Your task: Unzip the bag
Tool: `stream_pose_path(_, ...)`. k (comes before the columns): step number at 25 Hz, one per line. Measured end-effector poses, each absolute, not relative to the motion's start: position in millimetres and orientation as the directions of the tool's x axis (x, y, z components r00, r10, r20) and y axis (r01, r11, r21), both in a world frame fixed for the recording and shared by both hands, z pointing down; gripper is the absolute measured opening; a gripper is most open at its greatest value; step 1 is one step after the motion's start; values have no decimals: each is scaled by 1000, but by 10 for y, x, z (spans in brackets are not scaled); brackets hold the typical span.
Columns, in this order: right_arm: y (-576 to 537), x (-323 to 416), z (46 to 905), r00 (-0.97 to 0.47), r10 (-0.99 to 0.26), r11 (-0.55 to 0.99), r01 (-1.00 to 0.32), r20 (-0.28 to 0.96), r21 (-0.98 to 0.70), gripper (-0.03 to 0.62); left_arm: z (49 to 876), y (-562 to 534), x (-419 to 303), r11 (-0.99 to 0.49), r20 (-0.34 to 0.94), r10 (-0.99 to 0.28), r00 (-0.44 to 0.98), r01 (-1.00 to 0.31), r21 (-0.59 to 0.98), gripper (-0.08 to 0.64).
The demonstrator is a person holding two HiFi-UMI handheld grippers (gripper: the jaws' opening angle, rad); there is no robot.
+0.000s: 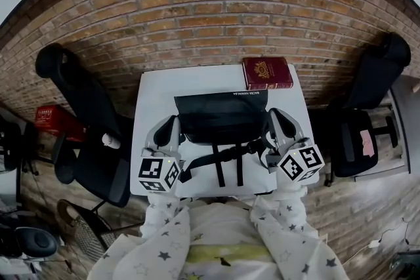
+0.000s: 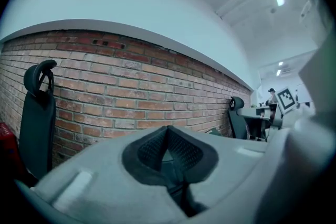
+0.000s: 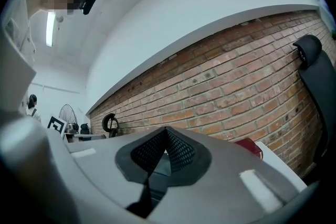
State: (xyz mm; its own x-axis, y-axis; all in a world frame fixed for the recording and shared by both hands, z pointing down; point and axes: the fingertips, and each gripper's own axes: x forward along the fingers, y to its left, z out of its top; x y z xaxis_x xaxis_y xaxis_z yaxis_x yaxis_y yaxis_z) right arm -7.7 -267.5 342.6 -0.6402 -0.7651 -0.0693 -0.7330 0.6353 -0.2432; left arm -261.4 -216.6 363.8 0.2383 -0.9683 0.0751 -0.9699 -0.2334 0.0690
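A red-brown brick wall (image 1: 216, 3) runs behind a white rectangular surface (image 1: 154, 95), and a black high-backed office chair stands at each side of it, one on the left (image 1: 85, 115) and one on the right (image 1: 367, 115). A black fabric bag (image 1: 220, 118) lies at the middle of the surface, lying flat, with its black webbing straps (image 1: 226, 157) trailing toward the near edge. A dark red hardcover book with a gold emblem (image 1: 267, 73) lies at the far right corner.

The left gripper (image 1: 173, 121) sits just beside the bag's left side, and the right gripper (image 1: 272, 115) just beside its right side. Whether either touches the bag cannot be told. The left gripper's fingers (image 2: 149, 152) are pressed together with nothing between them. The right gripper's fingers (image 3: 184, 155) are likewise together and empty, both pointing toward the wall.
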Motion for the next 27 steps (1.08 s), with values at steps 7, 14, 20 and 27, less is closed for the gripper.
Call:
stream_pose_path(7,-2677,-96,3393,-628,-775,625,-743,-73,-238,6,3570,-2159,-2668,-226,61,-971,230,-972,65,-2)
stream_pose_path(14,-2674,-76,3429,-621,-780,618,-749,-71,-239,6,3576,-2150,-2703,-220,62,-973,223,-974,58,-2)
stream_pose_path(20,-2668,-74,3415,-615,-785,612,-754,-72,-236,6,3574,-2136,-2761,-208,67,-975,211,-977,52,-2)
stream_pose_path(27,-2662,-61,3426,-610,-789,607,-757,-73,-241,6,3584,-2123,-2765,-205,69,-976,208,-978,48,-2)
